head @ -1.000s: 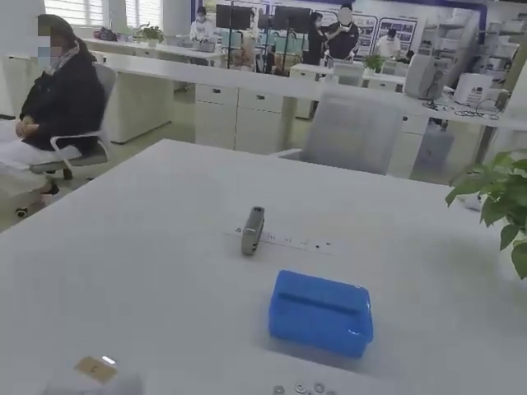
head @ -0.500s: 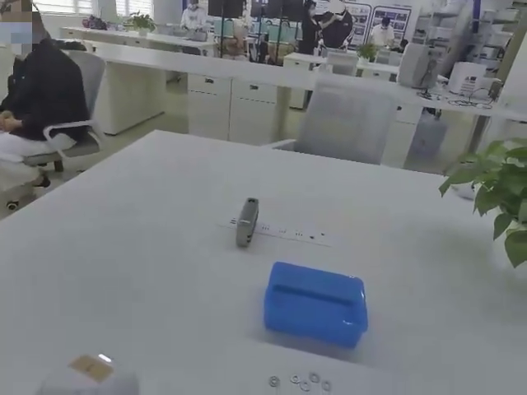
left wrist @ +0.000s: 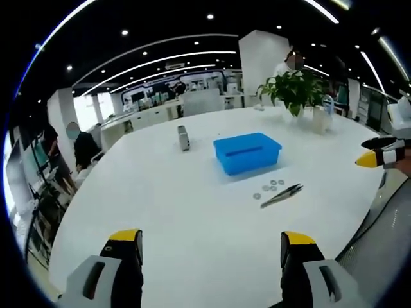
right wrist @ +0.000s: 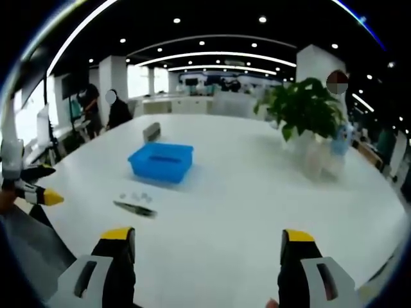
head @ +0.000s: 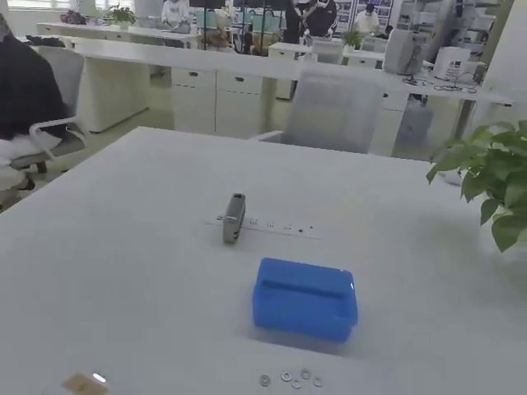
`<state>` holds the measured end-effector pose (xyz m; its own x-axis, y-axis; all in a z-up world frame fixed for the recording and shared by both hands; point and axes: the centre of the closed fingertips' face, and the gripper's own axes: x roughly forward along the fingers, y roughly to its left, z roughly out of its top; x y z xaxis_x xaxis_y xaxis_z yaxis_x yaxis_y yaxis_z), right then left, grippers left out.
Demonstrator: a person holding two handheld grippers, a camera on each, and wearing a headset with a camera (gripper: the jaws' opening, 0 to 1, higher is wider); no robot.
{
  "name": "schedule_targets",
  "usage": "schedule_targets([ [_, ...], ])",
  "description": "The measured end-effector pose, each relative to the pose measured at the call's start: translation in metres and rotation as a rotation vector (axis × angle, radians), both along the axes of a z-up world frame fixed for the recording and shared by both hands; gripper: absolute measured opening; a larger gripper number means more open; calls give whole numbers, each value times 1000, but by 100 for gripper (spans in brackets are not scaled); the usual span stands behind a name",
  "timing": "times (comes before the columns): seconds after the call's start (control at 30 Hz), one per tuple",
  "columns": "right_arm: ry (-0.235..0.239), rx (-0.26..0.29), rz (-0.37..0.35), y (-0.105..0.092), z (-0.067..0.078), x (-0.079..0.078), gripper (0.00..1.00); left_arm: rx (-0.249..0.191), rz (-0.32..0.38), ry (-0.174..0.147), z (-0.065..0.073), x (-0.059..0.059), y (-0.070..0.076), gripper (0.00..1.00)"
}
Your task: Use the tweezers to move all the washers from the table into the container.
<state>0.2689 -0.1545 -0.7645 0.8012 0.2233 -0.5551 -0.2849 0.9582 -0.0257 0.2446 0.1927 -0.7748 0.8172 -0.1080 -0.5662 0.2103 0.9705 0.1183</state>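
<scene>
Several small metal washers [head: 291, 378] lie on the white table just in front of a blue container [head: 305, 298]. In the left gripper view the washers [left wrist: 271, 187] sit beside the tweezers [left wrist: 282, 194], in front of the blue container [left wrist: 247, 152]. My left gripper [left wrist: 210, 251] is open and empty, well short of them. In the right gripper view the tweezers [right wrist: 134, 208] lie near the washers [right wrist: 136, 196] and the container [right wrist: 160, 161]. My right gripper [right wrist: 208, 249] is open and empty, held back from the table edge.
A grey power-strip block [head: 234, 217] lies behind the container. A potted plant [head: 492, 181] stands at the right. An office chair [head: 331, 113] is at the far table edge. A person [head: 25, 90] sits at the left. A small tan tag [head: 81, 383] lies near the front.
The head view has tilted down and shifted, so the container and washers sit higher in the picture and more of the near table shows. Nothing on the table has moved.
</scene>
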Motion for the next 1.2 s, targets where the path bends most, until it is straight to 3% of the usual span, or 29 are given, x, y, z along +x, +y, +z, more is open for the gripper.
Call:
schedule_targets([
  [0.07,1,-14,7,1,-1,0,92,-8,-11,1,2,2,-2,88],
  [0.2,5,-25,17,3,-1,-1,92,-7,-70,7,7,10,-11,72],
  [0.3,11,-26,19,2,-3,-1,92,-36,-167,49,7,20,-27,58],
  [0.4,14,-24,20,3,-3,-1,91,-4,-251,61,7,29,-38,45],
  [0.5,16,-26,20,4,-3,-2,91,36,-336,84,5,38,-49,39],
  [0.6,20,-30,23,4,-3,-2,91,31,-429,95,2,46,-66,34],
  [0.7,26,-34,24,4,-4,-3,91,24,-507,162,-13,52,-80,33],
  [0.9,42,-49,26,4,-7,-4,91,49,-610,236,-40,63,-96,26],
  [1.2,70,-63,22,3,-13,-4,91,84,-705,298,-72,79,-108,18],
])
